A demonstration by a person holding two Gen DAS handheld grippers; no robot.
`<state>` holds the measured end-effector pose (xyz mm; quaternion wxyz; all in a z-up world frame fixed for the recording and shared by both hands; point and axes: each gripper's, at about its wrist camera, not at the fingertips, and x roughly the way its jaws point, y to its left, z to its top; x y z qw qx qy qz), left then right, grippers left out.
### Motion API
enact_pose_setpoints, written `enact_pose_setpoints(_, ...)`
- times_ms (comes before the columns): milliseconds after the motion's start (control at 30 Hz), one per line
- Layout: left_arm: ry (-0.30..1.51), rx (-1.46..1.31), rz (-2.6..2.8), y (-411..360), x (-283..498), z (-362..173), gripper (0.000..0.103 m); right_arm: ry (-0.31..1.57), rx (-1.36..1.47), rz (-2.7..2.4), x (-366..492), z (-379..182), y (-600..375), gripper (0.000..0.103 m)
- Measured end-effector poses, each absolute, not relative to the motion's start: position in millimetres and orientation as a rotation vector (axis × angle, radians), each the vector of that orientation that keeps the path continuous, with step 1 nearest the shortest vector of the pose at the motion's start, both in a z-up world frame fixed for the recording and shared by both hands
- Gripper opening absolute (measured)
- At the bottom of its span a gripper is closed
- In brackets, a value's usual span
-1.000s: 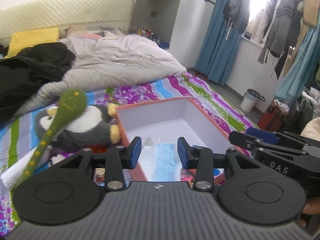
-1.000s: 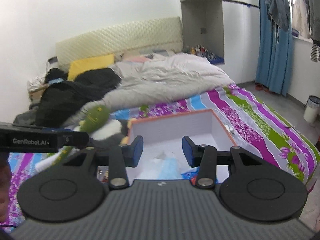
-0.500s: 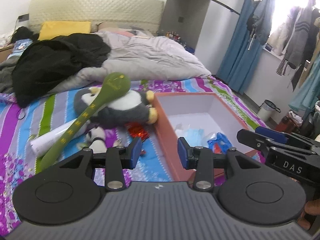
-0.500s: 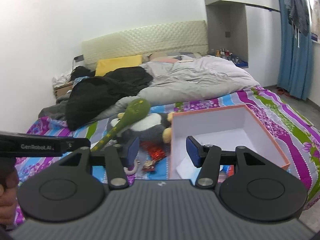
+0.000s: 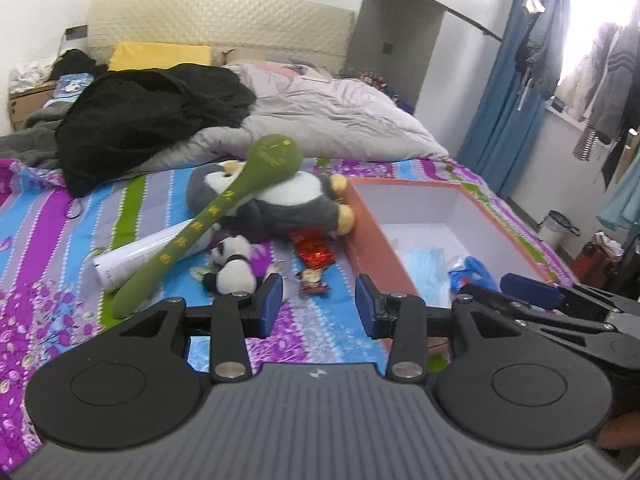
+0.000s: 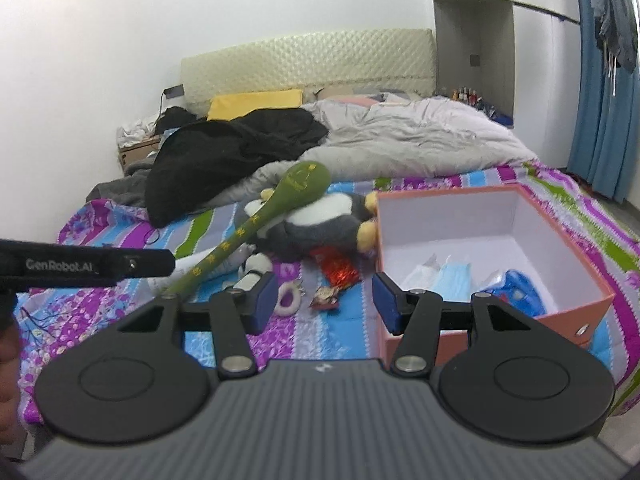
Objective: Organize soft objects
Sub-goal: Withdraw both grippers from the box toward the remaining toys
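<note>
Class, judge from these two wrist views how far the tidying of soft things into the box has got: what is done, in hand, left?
Done: the orange box holds a blue face mask and a blue bag.
In hand: nothing; the left gripper and right gripper are open and empty.
Left: the penguin plush, green plush mallet and small panda lie on the bed beside the box.

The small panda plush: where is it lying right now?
In the left wrist view, the small panda plush lies on the striped bedspread, just ahead of the left jaw, below the big penguin plush, beside the green plush mallet.

white walls (image 6: 100, 40), padded headboard (image 6: 308, 60), blue curtains (image 5: 508, 112)
</note>
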<state>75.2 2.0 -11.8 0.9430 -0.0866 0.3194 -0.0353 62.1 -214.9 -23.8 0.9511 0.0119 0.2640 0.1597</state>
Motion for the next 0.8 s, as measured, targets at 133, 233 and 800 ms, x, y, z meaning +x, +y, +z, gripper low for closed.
enact_pose_setpoints(133,0.68,-0.188,-0.045,12,71,-25,0.048,0.562,0.035,0.333,61,-34,-209,0.055)
enact_pose_setpoints(233,0.699,-0.187,-0.03,16,67,-37,0.058,0.585,0.031,0.334,60,-43,-204,0.055)
enact_pose_setpoints(800,0.854,-0.22,0.01,45,74,-101,0.058,0.718,0.033,0.349,78,-89,-180,0.055)
